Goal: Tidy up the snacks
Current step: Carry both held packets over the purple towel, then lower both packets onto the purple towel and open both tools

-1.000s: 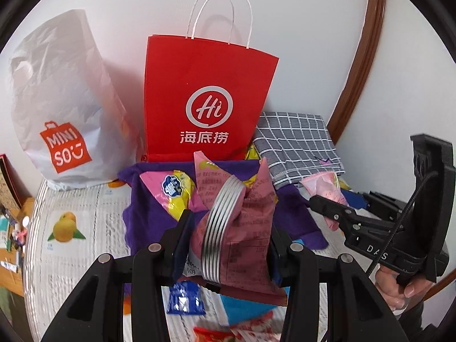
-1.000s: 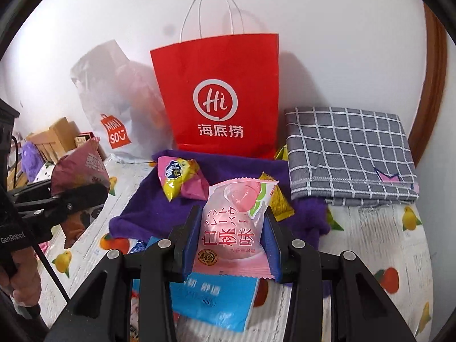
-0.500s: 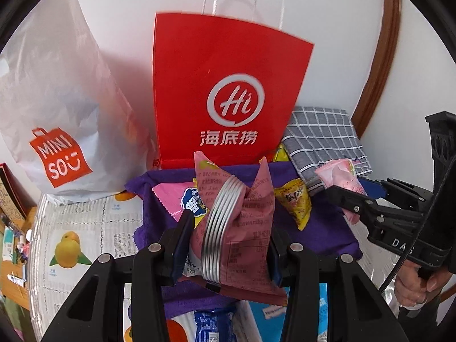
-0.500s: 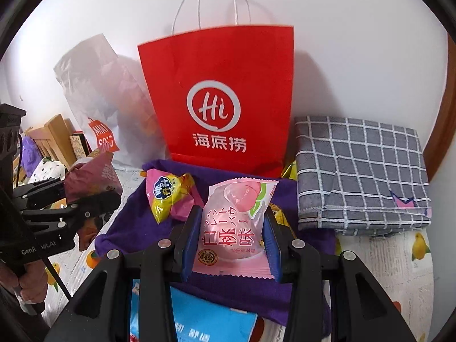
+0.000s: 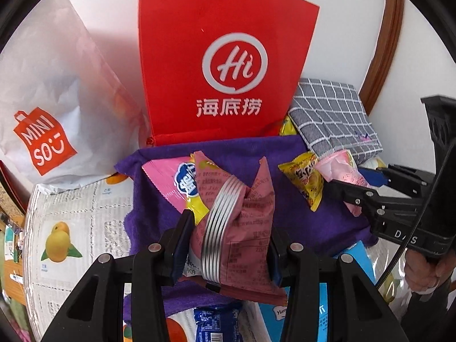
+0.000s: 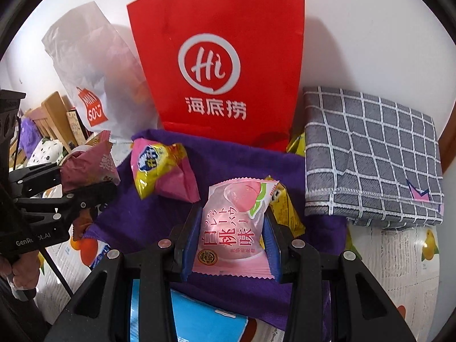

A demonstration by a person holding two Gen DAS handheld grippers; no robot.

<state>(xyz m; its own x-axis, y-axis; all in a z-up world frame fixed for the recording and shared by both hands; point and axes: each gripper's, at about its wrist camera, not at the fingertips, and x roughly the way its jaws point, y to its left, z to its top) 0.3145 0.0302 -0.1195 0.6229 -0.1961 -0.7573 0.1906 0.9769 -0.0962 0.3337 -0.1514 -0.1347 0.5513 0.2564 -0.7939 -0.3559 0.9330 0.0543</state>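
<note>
White wall behind; desk (image 6: 399,279) under fruit-print newspaper, purple towel (image 6: 222,168) spread before red Haidilao paper bag (image 6: 216,65). Left gripper (image 5: 228,245) clenched on maroon snack packet (image 5: 245,228); right gripper (image 6: 230,242) clenched on pink white-peach packet (image 6: 230,228), both held over the towel. Pink-yellow packet (image 6: 159,171) already lying there. Risks: slick crumpled film slipping from pads; grippers close together, likely to collide; packets landing atop others.

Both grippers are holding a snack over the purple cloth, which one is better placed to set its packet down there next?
Right, probably. The right gripper holds its pink packet over bare purple cloth. The left gripper holds its dark red packet above a pink-and-yellow packet.
</note>
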